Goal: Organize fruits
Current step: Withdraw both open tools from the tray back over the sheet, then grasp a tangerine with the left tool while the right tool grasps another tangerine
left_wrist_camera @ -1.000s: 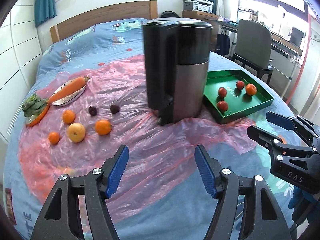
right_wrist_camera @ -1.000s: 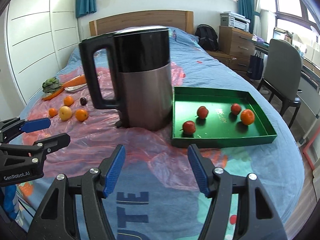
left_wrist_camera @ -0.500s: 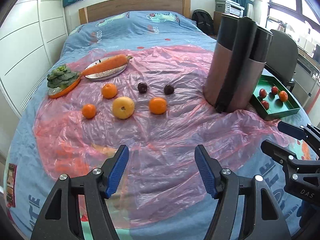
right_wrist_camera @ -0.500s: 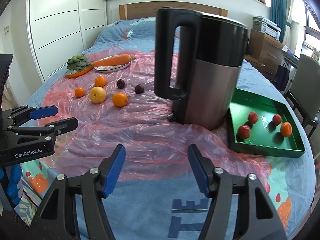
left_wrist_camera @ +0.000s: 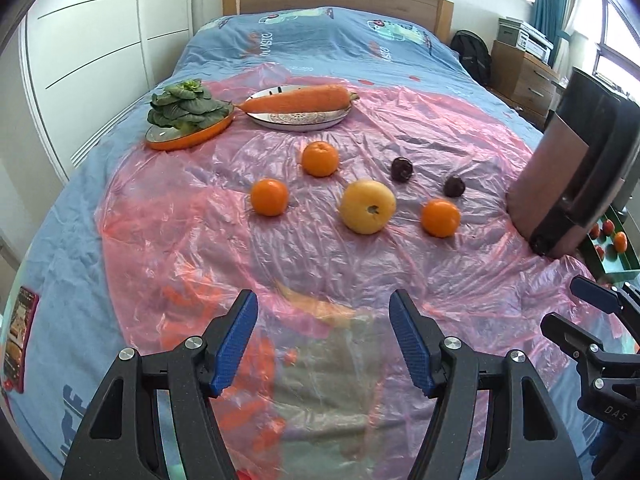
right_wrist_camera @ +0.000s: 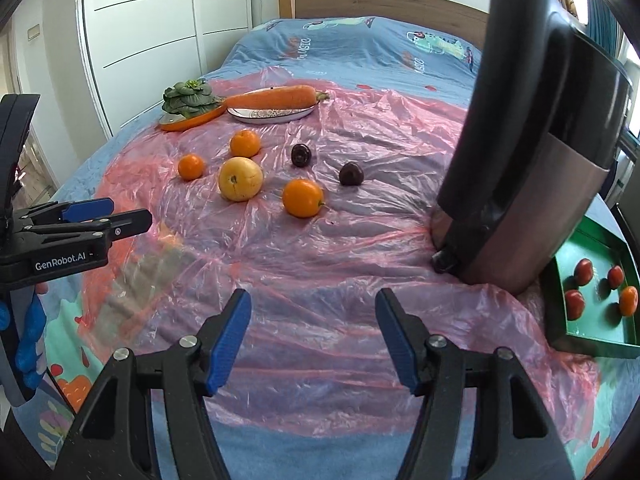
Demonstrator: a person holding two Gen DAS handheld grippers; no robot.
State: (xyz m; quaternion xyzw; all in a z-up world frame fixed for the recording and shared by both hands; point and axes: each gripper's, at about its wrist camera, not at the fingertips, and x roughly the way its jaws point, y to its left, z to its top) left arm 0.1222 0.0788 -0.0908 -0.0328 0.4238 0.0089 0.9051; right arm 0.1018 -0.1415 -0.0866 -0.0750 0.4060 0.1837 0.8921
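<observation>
On the bed (left_wrist_camera: 120, 208), loose fruit sits mid-frame, both hand-held grippers, left (left_wrist_camera: 323, 340) and right (right_wrist_camera: 312, 334), open and empty; next, likely reaching for the nearest orange (right_wrist_camera: 303, 198).

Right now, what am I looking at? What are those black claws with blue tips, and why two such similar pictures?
They are hand-held grippers, one per hand, each carrying a wide-angle camera looking along its fingers. One picture comes from the left gripper, the other from the right gripper. Both are open and hold nothing. On the pink plastic sheet over the bed lie three oranges, a yellow apple and two dark plums. A kettle stands beside a green tray holding four small fruits.
</observation>
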